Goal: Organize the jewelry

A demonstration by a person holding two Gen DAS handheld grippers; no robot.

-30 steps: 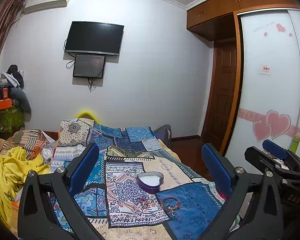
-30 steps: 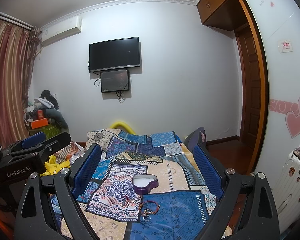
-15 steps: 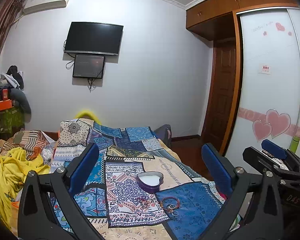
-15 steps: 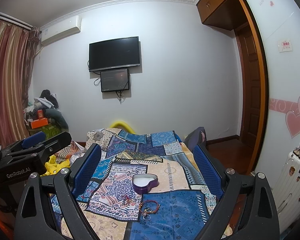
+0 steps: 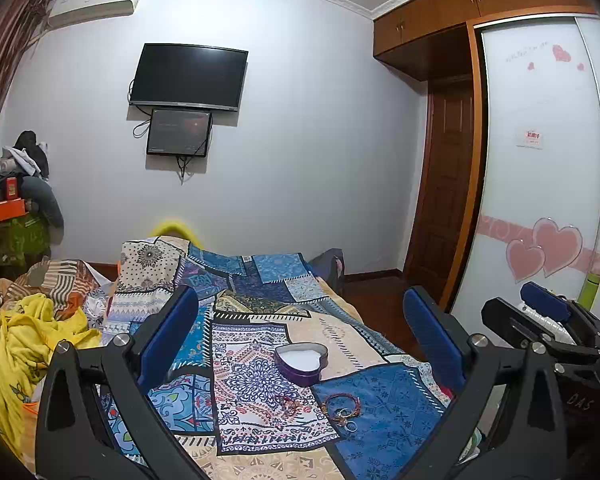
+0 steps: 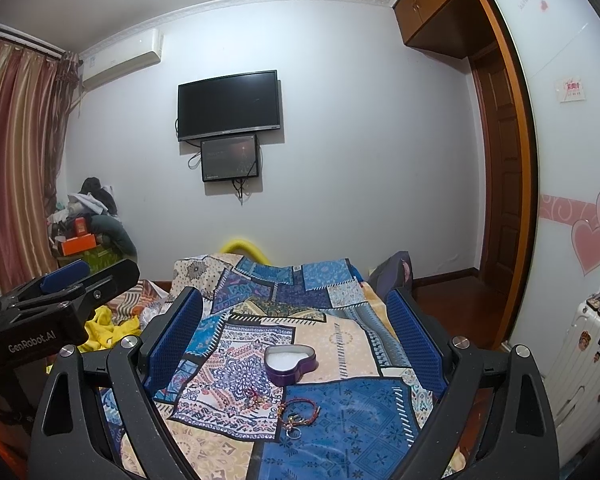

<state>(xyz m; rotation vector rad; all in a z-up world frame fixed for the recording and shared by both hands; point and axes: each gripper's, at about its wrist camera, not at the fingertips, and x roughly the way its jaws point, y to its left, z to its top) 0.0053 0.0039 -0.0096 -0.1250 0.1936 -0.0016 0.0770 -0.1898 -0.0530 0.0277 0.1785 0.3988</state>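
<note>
A purple heart-shaped box [image 5: 301, 361] [image 6: 289, 363] with a white lining sits open on the patchwork bedspread [image 5: 392, 400] [image 6: 356, 420]. In front of it lie a red cord bracelet with rings [image 5: 342, 406] [image 6: 298, 412] and a small beaded piece [image 5: 286, 400] [image 6: 254, 396]. My left gripper [image 5: 300, 334] is open and held above and short of the jewelry. My right gripper [image 6: 294, 328] is also open, with nothing between its fingers. Each gripper shows at the edge of the other's view.
Yellow and striped bedding [image 5: 24, 344] is piled at the bed's left. A TV [image 6: 228, 105] hangs on the far wall. A wardrobe with heart stickers [image 5: 540, 208] and a white suitcase [image 6: 584, 356] stand on the right, a cluttered stack [image 6: 84, 224] at the left.
</note>
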